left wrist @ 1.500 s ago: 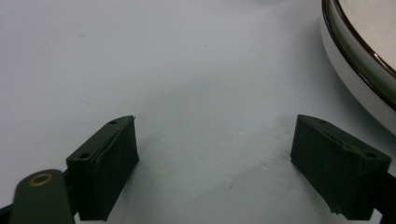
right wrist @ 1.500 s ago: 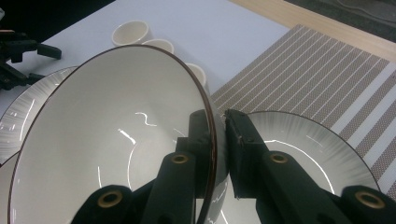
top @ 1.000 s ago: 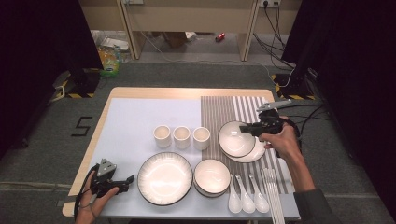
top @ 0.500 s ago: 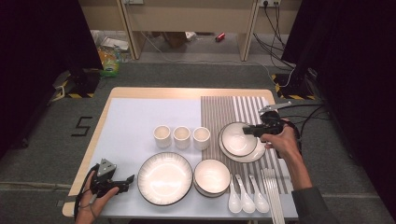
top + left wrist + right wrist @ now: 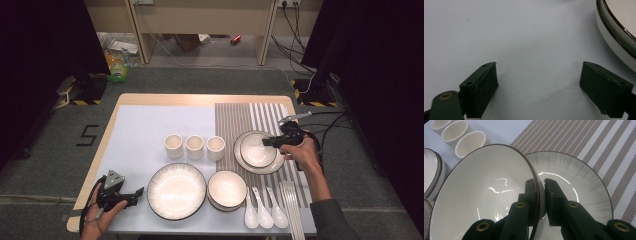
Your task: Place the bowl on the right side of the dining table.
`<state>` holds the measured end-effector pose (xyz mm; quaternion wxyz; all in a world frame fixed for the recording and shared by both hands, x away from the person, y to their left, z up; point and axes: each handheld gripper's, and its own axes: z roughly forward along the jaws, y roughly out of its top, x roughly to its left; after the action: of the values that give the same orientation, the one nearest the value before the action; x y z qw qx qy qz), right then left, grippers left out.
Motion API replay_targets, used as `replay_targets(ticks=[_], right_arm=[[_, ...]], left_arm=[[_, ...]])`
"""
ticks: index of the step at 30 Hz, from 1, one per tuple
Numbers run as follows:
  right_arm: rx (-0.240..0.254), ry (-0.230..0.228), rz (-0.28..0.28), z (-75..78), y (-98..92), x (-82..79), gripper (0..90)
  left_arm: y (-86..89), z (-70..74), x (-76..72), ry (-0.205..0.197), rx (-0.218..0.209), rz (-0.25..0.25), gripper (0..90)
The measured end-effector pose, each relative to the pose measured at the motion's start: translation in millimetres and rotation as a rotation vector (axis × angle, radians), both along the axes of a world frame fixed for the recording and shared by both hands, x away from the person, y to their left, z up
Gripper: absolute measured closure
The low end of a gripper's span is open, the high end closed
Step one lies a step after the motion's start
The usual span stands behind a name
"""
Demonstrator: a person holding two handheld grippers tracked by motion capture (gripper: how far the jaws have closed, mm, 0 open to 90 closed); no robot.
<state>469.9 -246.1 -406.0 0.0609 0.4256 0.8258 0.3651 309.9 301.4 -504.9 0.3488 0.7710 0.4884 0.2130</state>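
Observation:
My right gripper is shut on the rim of a white bowl with a dark edge, one jaw inside and one outside. In the right gripper view the bowl tilts in my right gripper just over a ribbed white plate. That plate lies on the striped placemat. Whether the bowl touches it I cannot tell. My left gripper rests open on the white table near the front left corner, left of a large plate. In its own view my left gripper holds nothing.
Three white cups stand in a row mid-table. A stack of bowls sits right of the large plate. Three spoons and several chopsticks lie at the front right. The large plate's rim is close beside the left jaws.
My right hand has sunk a little with the bowl, down toward the plate on the placemat. My left hand has stayed where it was.

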Motion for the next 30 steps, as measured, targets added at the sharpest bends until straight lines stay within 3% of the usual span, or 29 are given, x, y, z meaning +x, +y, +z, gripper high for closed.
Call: replay_targets(ticks=[15,30], right_arm=[[-0.005,0.035,-0.040,-14.1,-5.7,8.0,80.8],[-0.011,0.049,-0.041,-28.4,-8.1,11.0,80.7]], left_arm=[[0.0,0.0,0.0,0.000,0.000,0.000,13.6],[0.0,0.0,0.0,0.000,0.000,0.000,13.6]])
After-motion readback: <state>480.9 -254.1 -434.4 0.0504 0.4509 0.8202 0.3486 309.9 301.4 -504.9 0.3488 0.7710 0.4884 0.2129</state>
